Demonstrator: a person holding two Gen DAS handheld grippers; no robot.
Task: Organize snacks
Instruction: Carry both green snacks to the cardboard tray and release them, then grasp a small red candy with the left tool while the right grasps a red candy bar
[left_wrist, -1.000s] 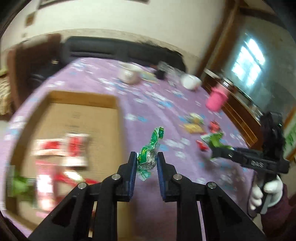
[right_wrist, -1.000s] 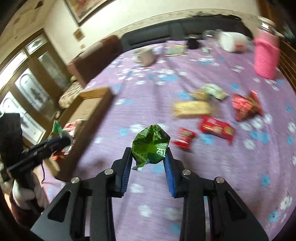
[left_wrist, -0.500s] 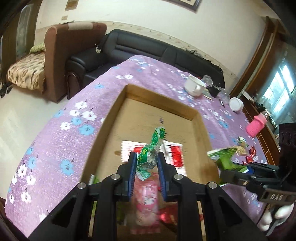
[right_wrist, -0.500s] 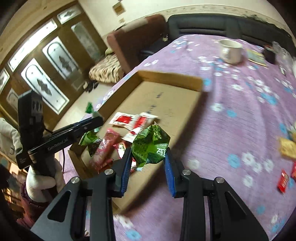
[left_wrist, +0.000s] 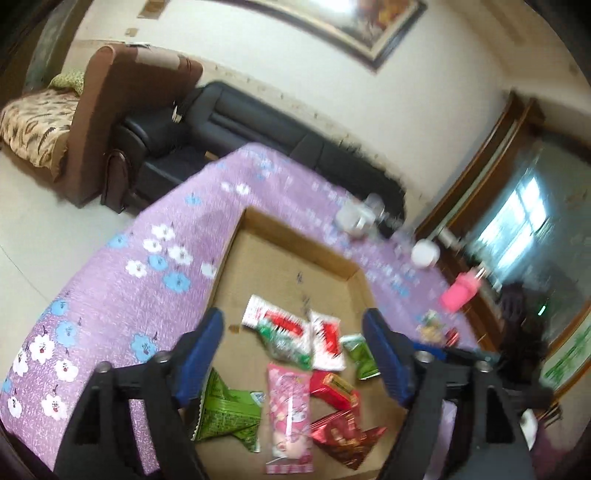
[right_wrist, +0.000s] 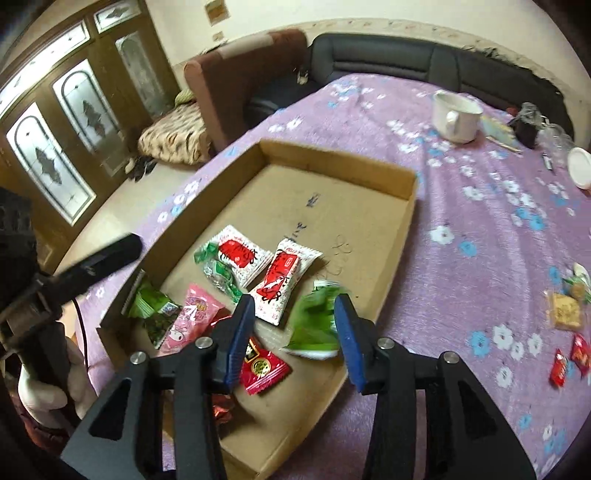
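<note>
A shallow cardboard box (left_wrist: 280, 236) (right_wrist: 406, 192) lies on the purple flowered tablecloth and holds several snack packets. My left gripper (left_wrist: 293, 354) is open and empty above the box. The small green candy (left_wrist: 284, 341) lies among red-and-white packets (right_wrist: 236, 256). My right gripper (right_wrist: 295, 332) is open over the box's right side. The green packet (right_wrist: 314, 325) is blurred between its jaws, loose and falling. A pink packet (left_wrist: 290, 402) and a red one (right_wrist: 260, 367) lie near the front.
Loose snacks (right_wrist: 563, 314) lie on the cloth right of the box. A white mug (right_wrist: 456, 116), a white bowl (right_wrist: 580, 168) and a pink cup (left_wrist: 460, 295) stand farther back. A black sofa (left_wrist: 258, 129) and a brown armchair (right_wrist: 236, 79) stand beyond the table.
Both grippers have opened over the box. The left one let go of the green candy, now lying in the box. The right one released the green packet, which is dropping.
</note>
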